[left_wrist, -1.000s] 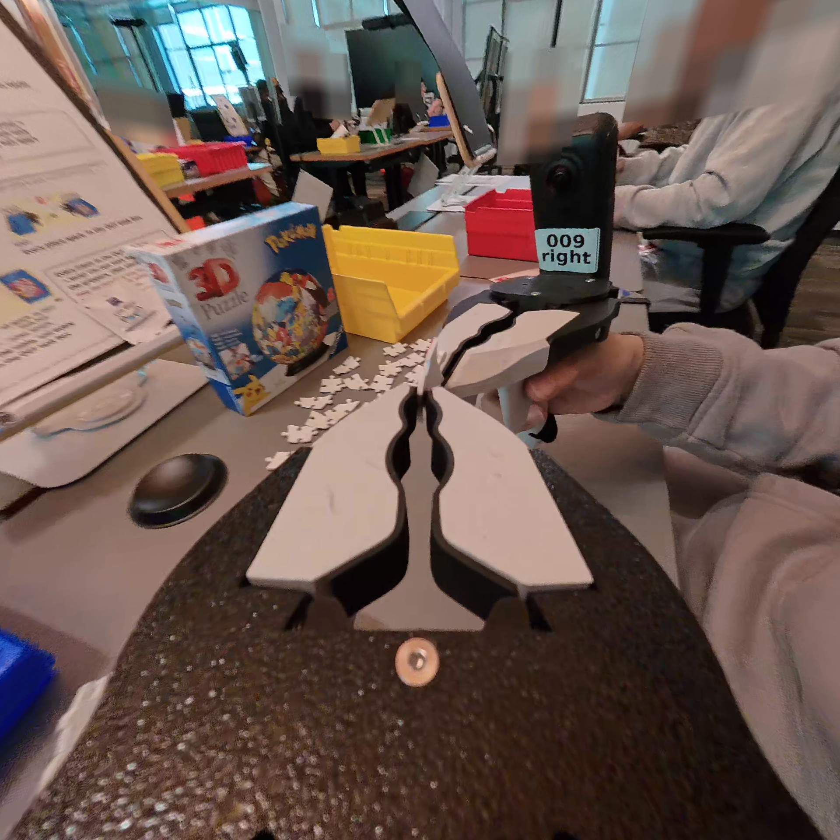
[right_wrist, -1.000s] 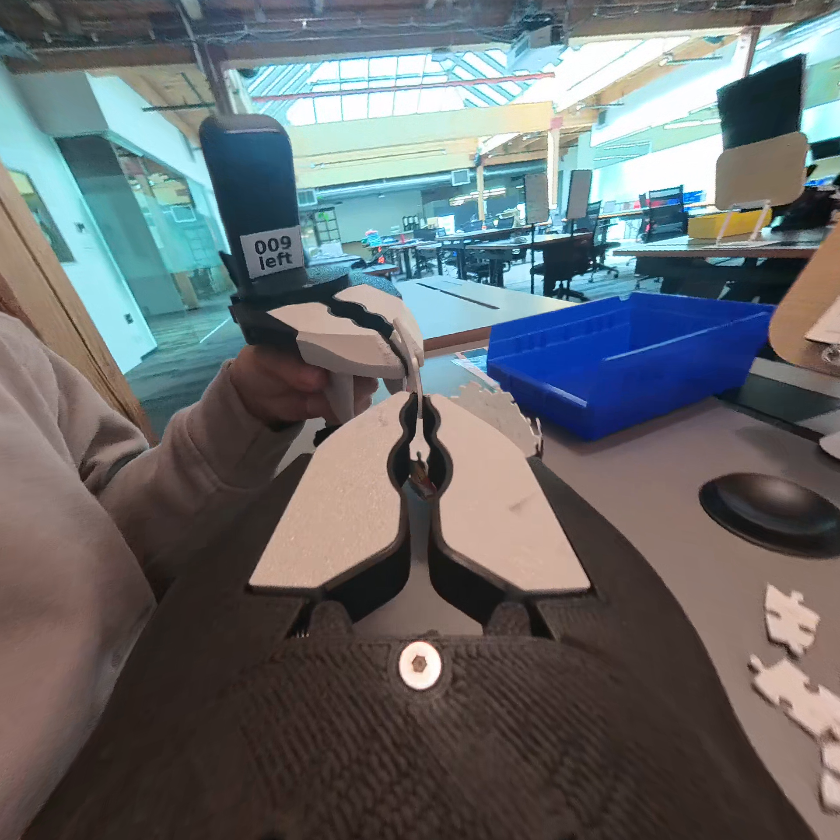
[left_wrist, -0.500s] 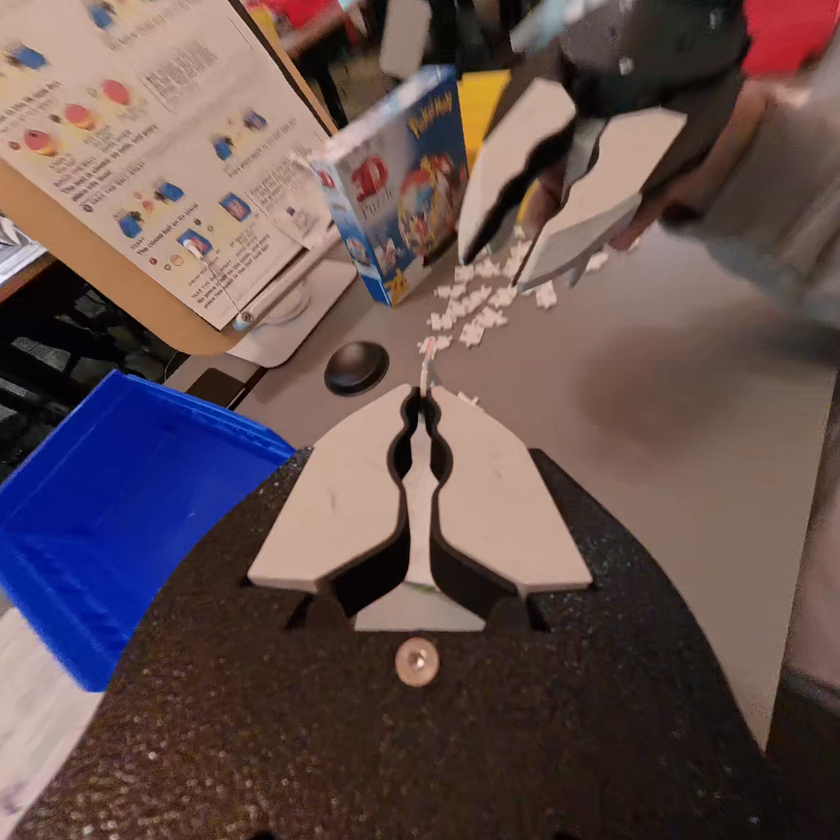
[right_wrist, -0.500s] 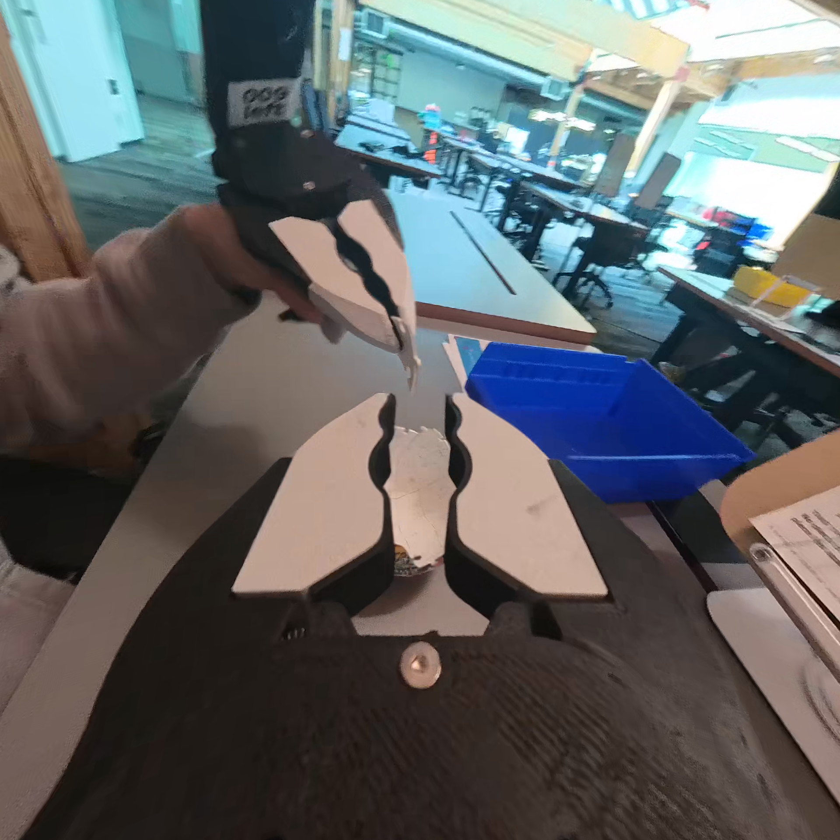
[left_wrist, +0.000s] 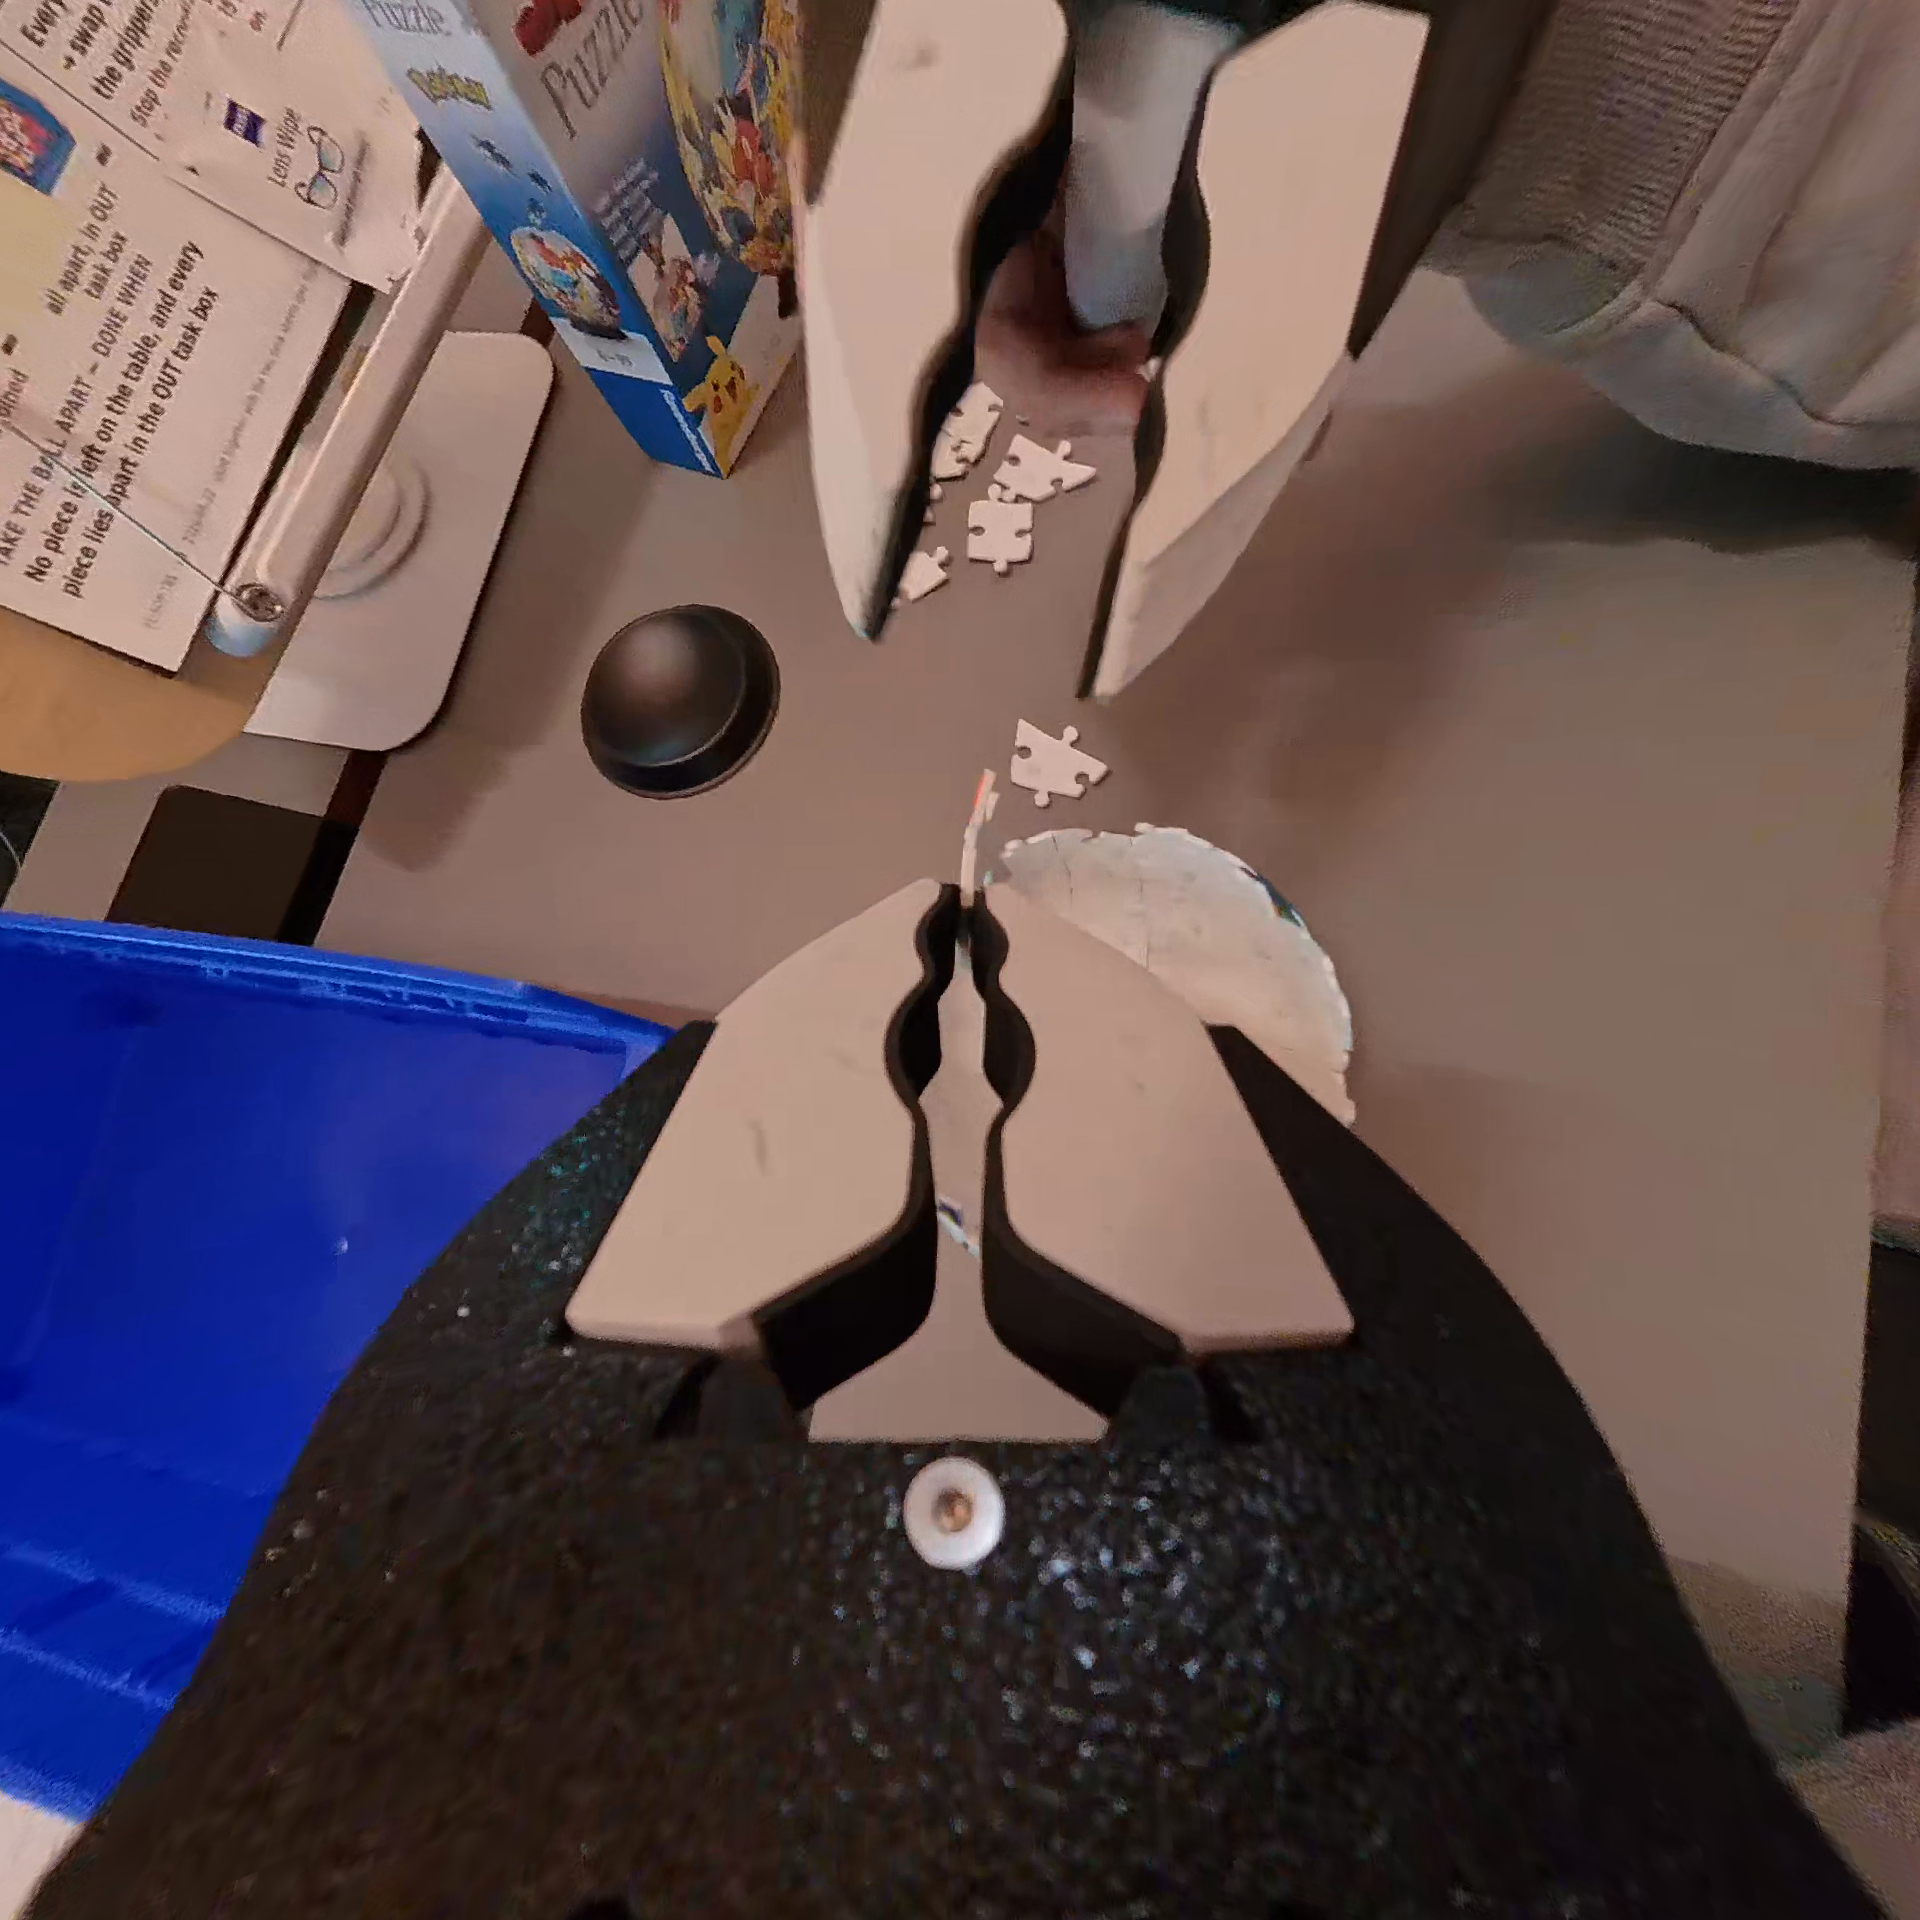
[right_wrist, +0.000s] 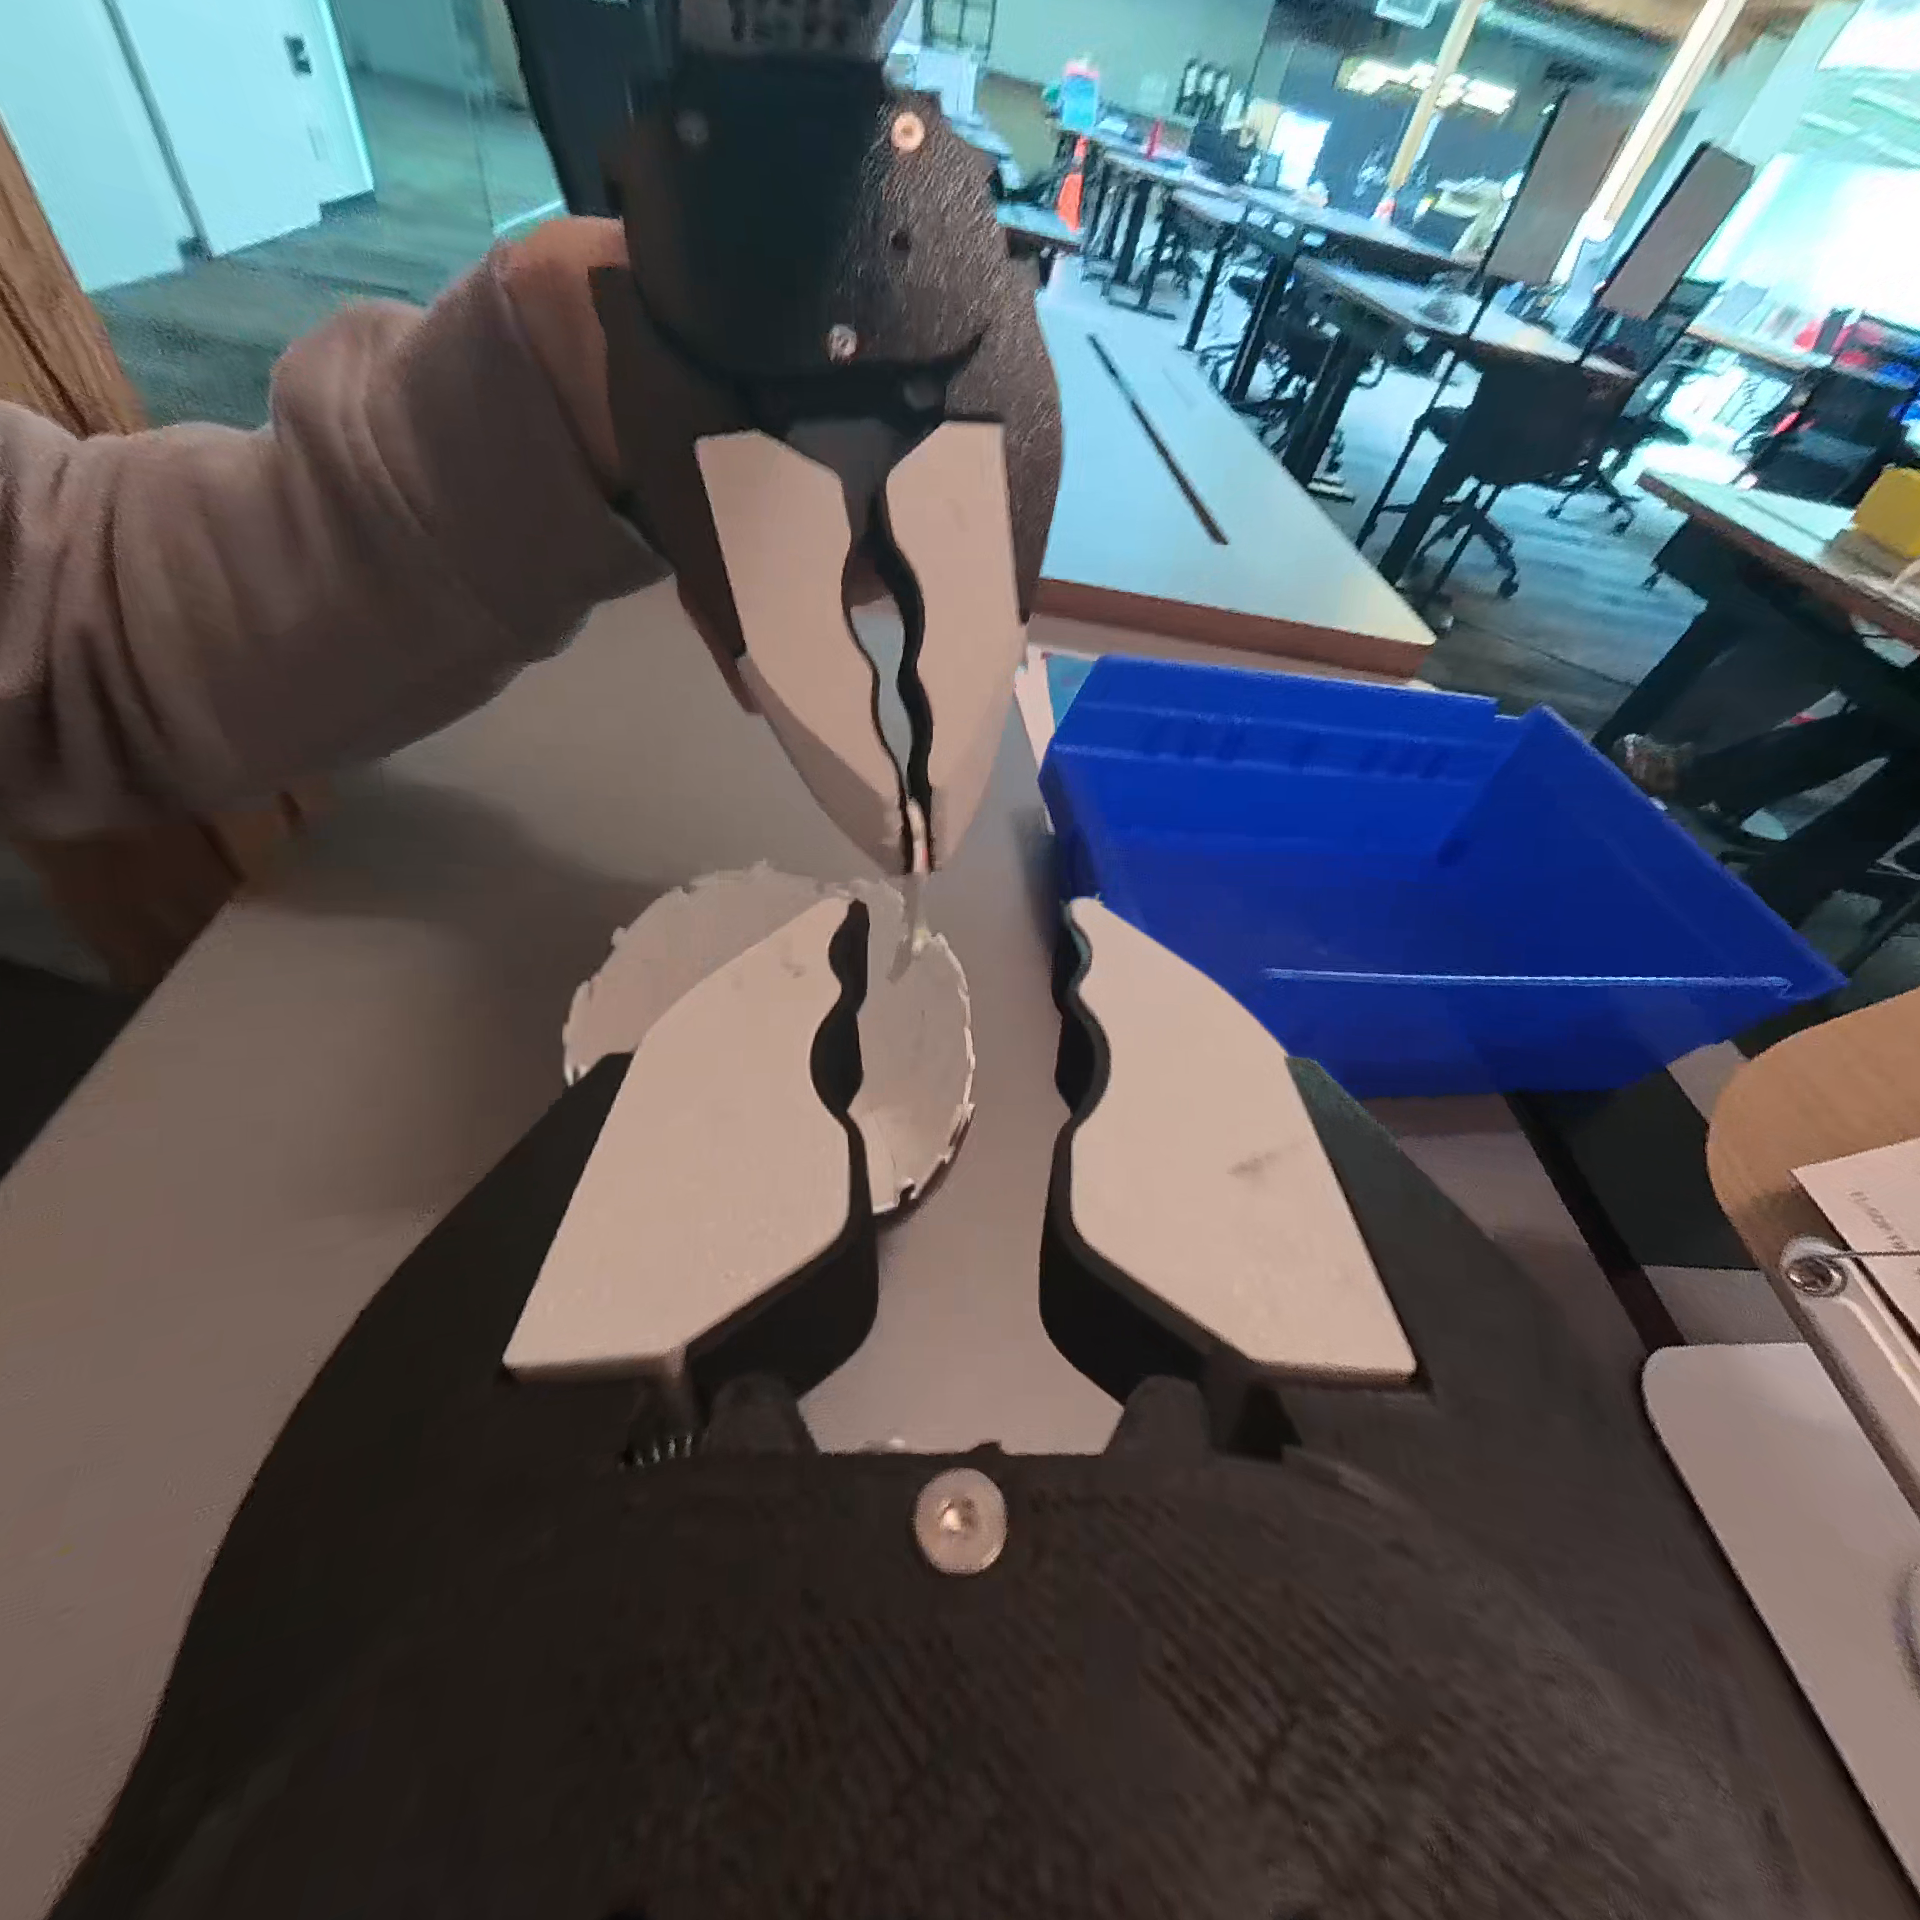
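**A:** Why was the left gripper (left_wrist: 966, 902) tipped down over the grey table (left_wrist: 1455, 831)?

**B:** As I judge it, so that the thin puzzle piece (left_wrist: 977, 842) stood on edge between its tips, clear of the curved puzzle shell (left_wrist: 1195, 935) lying on the table just beneath and beside it. The fingers were pressed together at the tips, pinching that one piece and nothing else.

**A:** And the right gripper (right_wrist: 961, 904)?

**B:** Spread wide, with nothing between its fingers. It hung above the same shell, whose white inner face showed through the gap, and I couldn't tell that it touched anything.

**A:** What lay round them?

**B:** A single loose piece (left_wrist: 1055, 764) sat just past the shell, and a scatter of loose pieces (left_wrist: 997, 488) lay farther off by the puzzle box (left_wrist: 634, 229). The blue bin (left_wrist: 260, 1195) stood to the left gripper's left, near the table edge, and a black dome (left_wrist: 681, 701) sat between the bin and the box. A printed sheet on a stand (left_wrist: 156, 395) leaned at the far left.
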